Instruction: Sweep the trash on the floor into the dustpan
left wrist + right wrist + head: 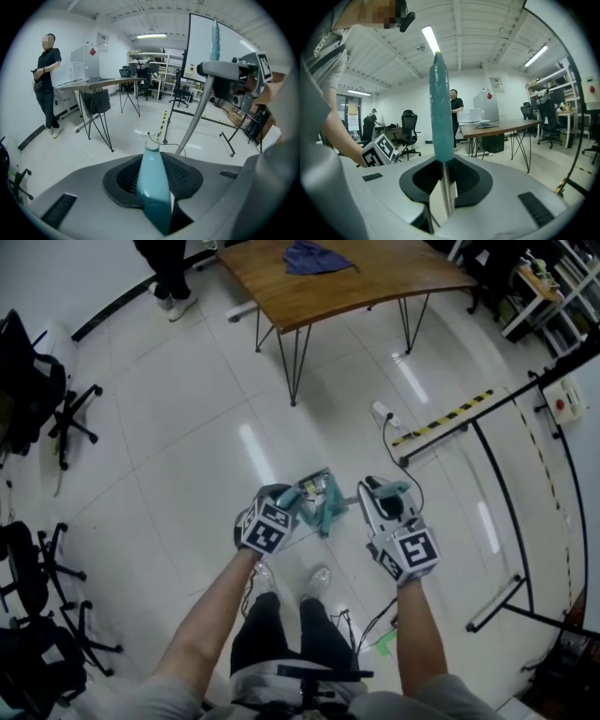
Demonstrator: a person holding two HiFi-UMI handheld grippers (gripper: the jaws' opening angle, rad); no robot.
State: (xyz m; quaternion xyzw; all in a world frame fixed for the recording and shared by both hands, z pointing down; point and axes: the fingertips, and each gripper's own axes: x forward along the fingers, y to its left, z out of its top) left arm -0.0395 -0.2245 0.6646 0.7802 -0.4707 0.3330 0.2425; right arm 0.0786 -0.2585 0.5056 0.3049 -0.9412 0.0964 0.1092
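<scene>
A: Left gripper (284, 505) fingers?
B: Clamped on the teal dustpan handle (152, 180). Handle pokes forward out of the slot, rounded tip up.

A: Right gripper (373, 491)?
B: Clenched round the metal broom pole (446, 190). Pole upright, teal grip (442, 112) just above the jaws.

A: Dustpan itself?
B: Head view only. Dustpan (317, 491) sits between the two grippers, just ahead of the feet, over white floor tiles (187, 427). On or off the floor, cannot tell. Broom head not made out.

A: Any writing?
B: Just black-and-white square markers on the left cube (265, 529) and right cube (410, 551), no letters. Poster (102, 42) on the far wall, red mark on it, print too small. White wall box (565, 401) with a red patch, unreadable. Yellow-black striped tape (441, 418) on the floor near a dark rail.

A: Trash?
B: Small green scrap (384, 641) beside a black cable near the right foot. Trash or tape, cannot tell.

A: Further out?
B: Wooden table (394, 277) on thin metal legs, well ahead, blue cloth (317, 257) on top. Person (47, 84) in dark clothes standing beside the table. Black office chairs (37, 390) along the left.
</scene>
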